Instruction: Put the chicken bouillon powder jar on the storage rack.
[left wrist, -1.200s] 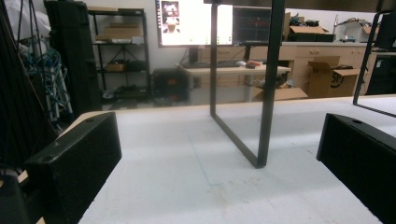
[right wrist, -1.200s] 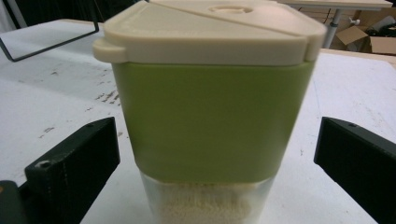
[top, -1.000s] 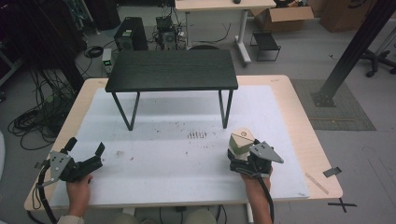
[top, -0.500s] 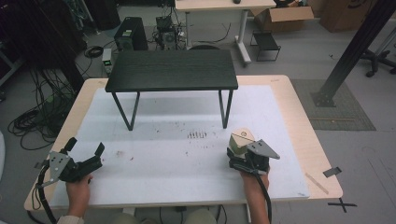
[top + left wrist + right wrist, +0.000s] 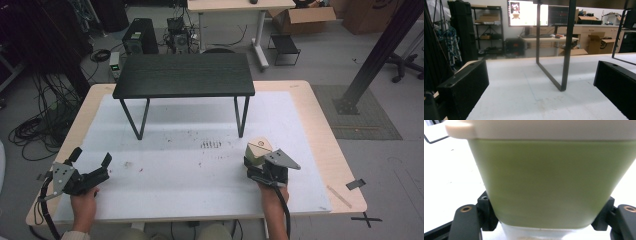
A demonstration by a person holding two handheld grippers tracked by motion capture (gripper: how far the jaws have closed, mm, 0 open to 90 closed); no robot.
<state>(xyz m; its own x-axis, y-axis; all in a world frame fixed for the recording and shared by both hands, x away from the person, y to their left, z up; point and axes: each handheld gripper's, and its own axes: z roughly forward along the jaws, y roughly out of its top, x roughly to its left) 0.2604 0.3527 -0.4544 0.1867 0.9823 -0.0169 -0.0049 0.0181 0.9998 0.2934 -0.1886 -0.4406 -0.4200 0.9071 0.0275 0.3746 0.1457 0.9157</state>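
Here the wooden table (image 5: 320,125) carries a white mat (image 5: 200,165), and toward the far edge of the mat stands a small black bench (image 5: 184,75), the landmark for everything else. Nearer the person than the bench's right legs, and a little to their right, sits a green container (image 5: 257,152) with a cream lid, standing on the mat. The right gripper (image 5: 261,165) has just been closing its jaws, and in the right gripper view they press the container's (image 5: 551,182) lower sides from both flanks. Well off to the near left of the bench, the left gripper (image 5: 92,167) rests with its jaws spread apart, nothing between them.
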